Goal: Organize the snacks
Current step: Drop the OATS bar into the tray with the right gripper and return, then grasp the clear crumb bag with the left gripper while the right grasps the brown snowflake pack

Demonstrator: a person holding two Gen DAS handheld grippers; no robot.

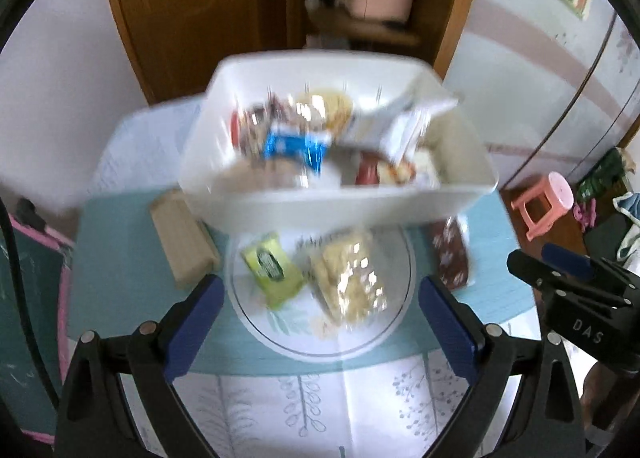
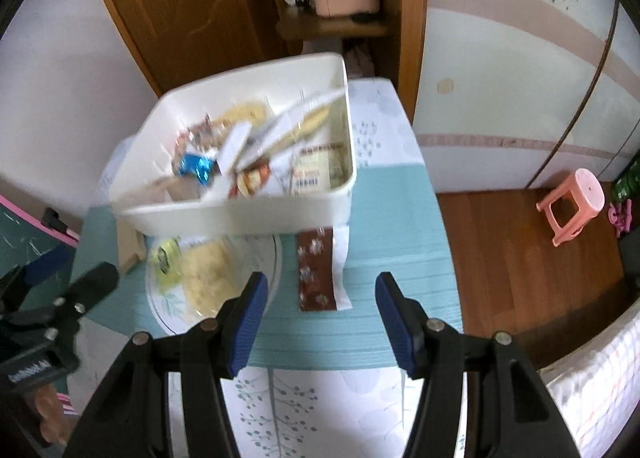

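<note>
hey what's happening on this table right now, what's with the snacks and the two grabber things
A person is sorting snacks into a white bin that already holds several packets. Both the left gripper and the right gripper are open and empty, over the near edge of the teal mat. Still outside the bin: a green packet and a clear bag of pale snacks on the round plate, a brown patterned packet to its right, and a tan bar to its left.
</note>
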